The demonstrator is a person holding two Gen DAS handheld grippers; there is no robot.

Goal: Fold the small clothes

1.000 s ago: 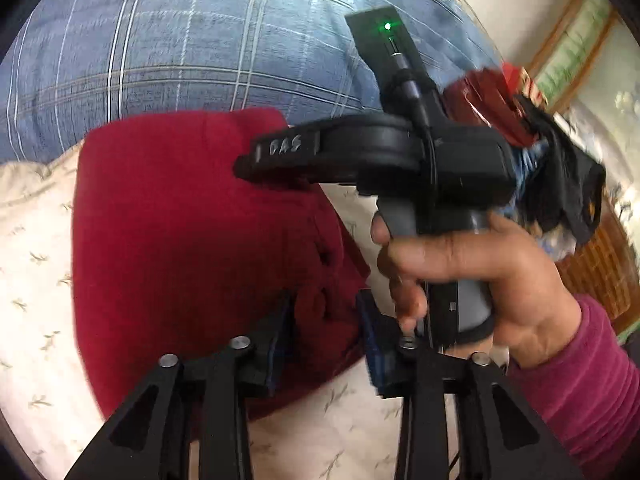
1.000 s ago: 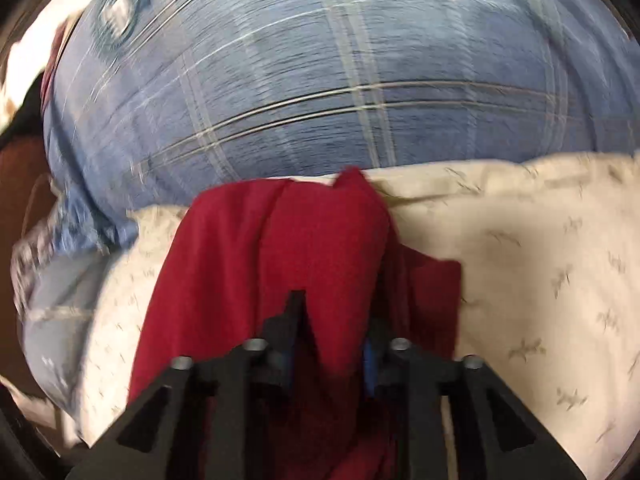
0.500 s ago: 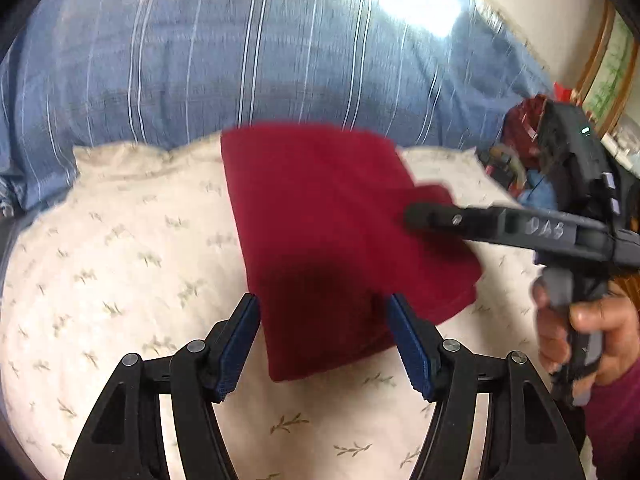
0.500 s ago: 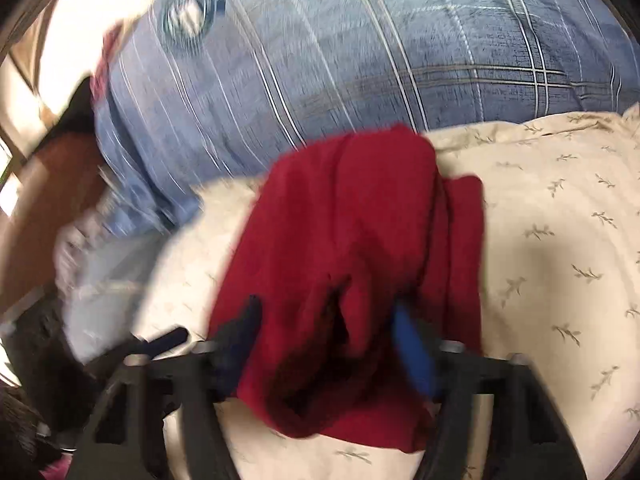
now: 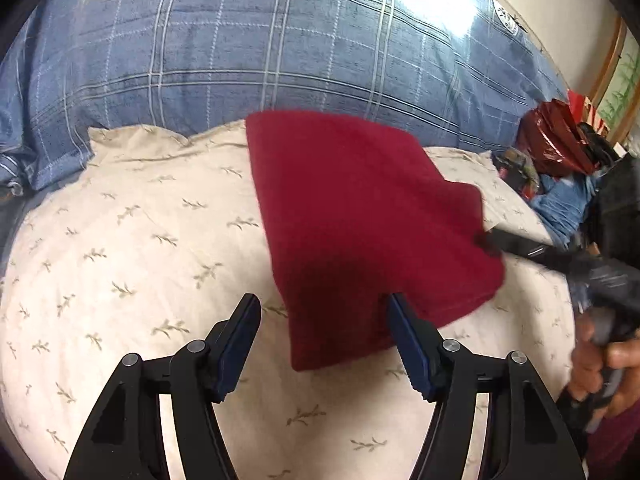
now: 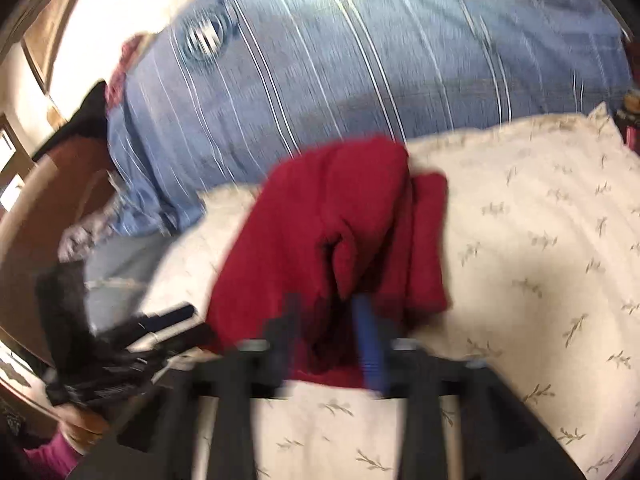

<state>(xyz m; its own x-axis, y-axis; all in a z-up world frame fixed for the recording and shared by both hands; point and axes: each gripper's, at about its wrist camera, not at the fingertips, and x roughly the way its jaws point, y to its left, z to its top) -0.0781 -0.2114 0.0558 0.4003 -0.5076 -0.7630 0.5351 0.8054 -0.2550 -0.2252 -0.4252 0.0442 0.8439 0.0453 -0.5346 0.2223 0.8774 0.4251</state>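
A folded dark red garment lies on a cream pillow with a leaf print. My left gripper is open and empty, its jaws standing on either side of the garment's near corner. In the left wrist view the right gripper's tip touches the garment's right edge. In the blurred right wrist view the garment lies bunched, and my right gripper has its jaws narrowly apart around a fold of it. Whether they pinch the cloth is unclear.
A blue checked bedcover lies behind the pillow. A heap of clothes and a shiny red bag sits at the far right. A wooden bed frame shows at the left of the right wrist view.
My left gripper let go of the garment, opened and drew back. My right gripper opened, then narrowed on the garment's right edge while pulling away to the right.
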